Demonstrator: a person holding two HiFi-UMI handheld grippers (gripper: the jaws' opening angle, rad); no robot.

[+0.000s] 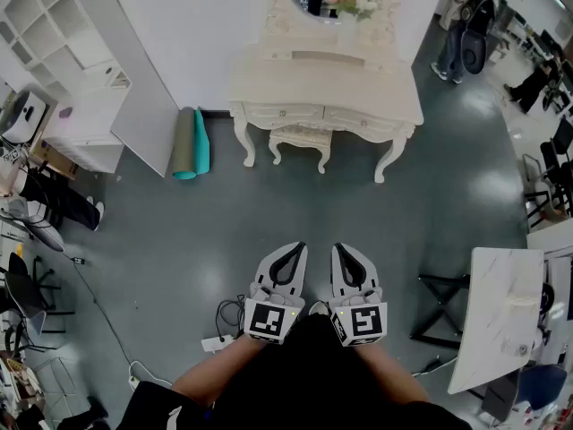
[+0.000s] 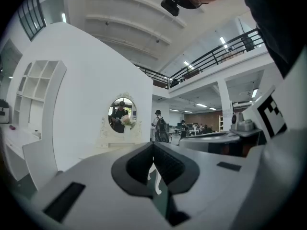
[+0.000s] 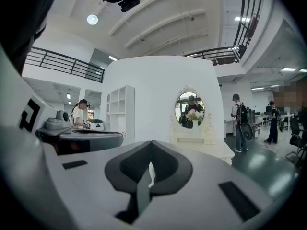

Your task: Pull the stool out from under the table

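Open office hall with mock bedroom corner: free-standing white wall (image 1: 206,25), mirror (image 3: 189,110) over ornate counter (image 1: 269,81), balcony railing (image 2: 225,51) overhead, office chairs (image 1: 562,140) along right edge.

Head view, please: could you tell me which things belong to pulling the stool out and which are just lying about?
For the job:
- stool, tucked under the dressing table
- left tongs and right tongs, both shut, empty, well short of it

Lying about:
- rolled mats
- white shelf unit
- marble-topped table
- floor cables
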